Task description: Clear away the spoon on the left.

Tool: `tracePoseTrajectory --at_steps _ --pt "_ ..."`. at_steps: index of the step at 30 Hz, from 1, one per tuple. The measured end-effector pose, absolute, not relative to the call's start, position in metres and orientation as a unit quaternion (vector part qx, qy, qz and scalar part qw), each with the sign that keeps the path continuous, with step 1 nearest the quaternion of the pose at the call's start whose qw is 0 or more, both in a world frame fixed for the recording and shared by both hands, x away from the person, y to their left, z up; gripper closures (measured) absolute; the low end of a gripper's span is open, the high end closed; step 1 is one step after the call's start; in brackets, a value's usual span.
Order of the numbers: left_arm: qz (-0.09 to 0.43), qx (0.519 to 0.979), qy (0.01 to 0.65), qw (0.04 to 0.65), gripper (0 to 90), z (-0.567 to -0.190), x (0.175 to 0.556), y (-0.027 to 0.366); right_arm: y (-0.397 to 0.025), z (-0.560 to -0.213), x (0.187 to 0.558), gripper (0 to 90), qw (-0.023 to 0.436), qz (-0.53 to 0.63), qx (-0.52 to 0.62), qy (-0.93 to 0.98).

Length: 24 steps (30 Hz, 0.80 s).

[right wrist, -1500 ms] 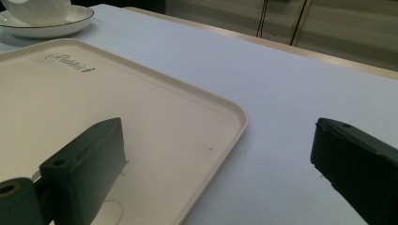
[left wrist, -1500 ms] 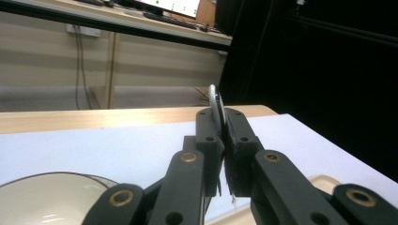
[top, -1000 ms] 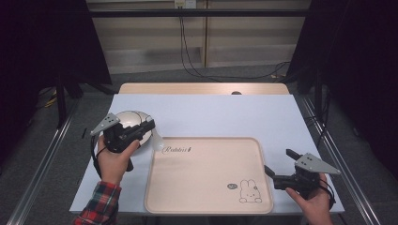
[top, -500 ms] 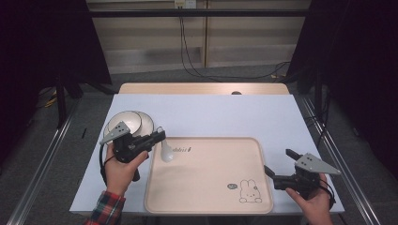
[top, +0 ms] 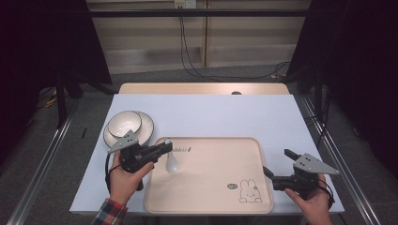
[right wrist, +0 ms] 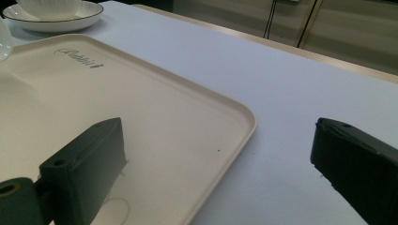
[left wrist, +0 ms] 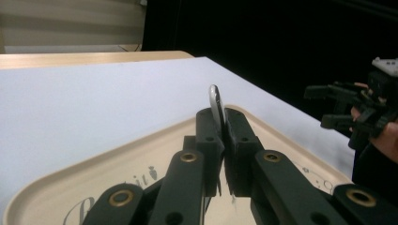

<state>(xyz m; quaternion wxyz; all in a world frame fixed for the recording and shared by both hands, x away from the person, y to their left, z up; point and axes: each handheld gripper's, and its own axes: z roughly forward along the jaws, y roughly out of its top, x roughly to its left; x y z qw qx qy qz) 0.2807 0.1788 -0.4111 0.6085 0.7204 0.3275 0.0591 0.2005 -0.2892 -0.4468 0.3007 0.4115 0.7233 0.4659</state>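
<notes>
High view: a white spoon (top: 172,161) is held by its handle in the left gripper (top: 165,145), bowl end hanging over the tray (top: 211,206) at its near-left corner. The right gripper (top: 277,165) is seen w/ fingers spread, at the tray's right edge on the desk (top: 225,112). A bowl (top: 125,123) on a plate (top: 146,125) sits behind the left hand.

Left gripper view: fingers clenched on the spoon's handle (left wrist: 216,101) (edge-on, upright).

Right gripper view: fingers apart, nothing between; tray rim (right wrist: 244,123) below.

"Rabbit" is read in script on the cream tray (right wrist: 220,101), near its far left corner.
</notes>
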Motion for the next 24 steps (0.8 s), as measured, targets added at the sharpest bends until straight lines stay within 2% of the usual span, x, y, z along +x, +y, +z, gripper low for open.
tracePoseTrajectory --at_steps 24 --pt "0.027 0.732 0.307 0.608 85.6 -0.417 0.257 0.171 -0.288 -0.447 0.205 3.0 0.299 0.469 0.409 0.724"
